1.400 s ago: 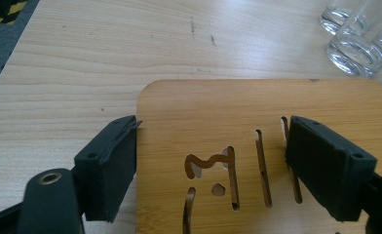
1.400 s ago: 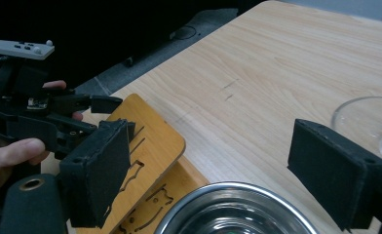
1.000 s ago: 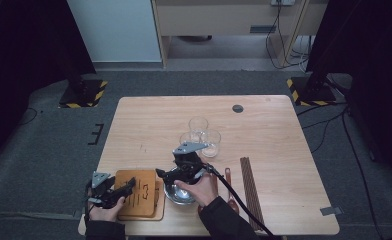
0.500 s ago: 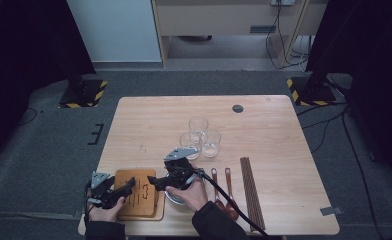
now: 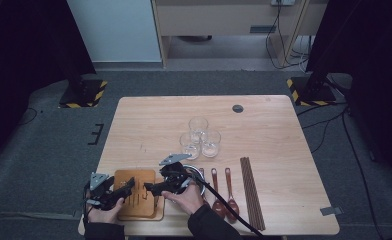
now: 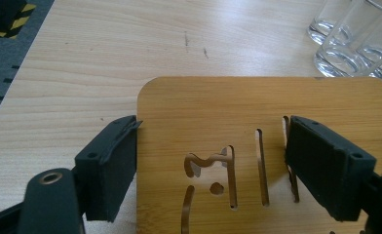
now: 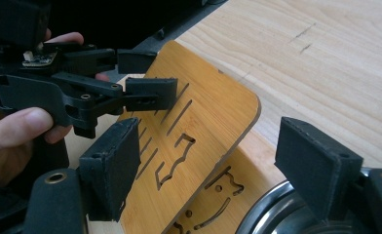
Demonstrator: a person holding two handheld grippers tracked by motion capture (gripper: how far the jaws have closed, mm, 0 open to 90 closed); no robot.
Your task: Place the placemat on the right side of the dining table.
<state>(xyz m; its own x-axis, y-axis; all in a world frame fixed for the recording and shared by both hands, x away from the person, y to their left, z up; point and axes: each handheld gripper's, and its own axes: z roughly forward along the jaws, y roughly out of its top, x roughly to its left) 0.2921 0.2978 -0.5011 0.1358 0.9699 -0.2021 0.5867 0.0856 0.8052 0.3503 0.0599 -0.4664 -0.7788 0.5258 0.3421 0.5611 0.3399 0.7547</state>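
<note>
Two bamboo boards with cut-out slots lie stacked at the table's near left. My left gripper (image 5: 129, 186) (image 6: 213, 124) is shut on the upper board (image 5: 134, 176) (image 7: 203, 112) and holds it tilted up off the lower board (image 7: 228, 195). The right gripper view shows the left gripper (image 7: 140, 78) with one jaw on the board's top face and one behind it. My right gripper (image 5: 151, 190) (image 7: 211, 129) hovers open over the tilted board's free edge. Its jaws have just been closing; the board's edge lies between them, untouched by the pads.
A steel bowl (image 5: 196, 172) (image 7: 262, 214) sits right beside the boards, under my right hand. Three glasses (image 5: 199, 135) stand mid-table. Two brown spoons (image 5: 216, 190) and dark chopsticks (image 5: 250, 192) lie at the near right. A black disc (image 5: 238, 108) sits at the far edge.
My right gripper has moved left and down, from over the steel bowl to the tilted board. The left gripper and its board have kept still.
</note>
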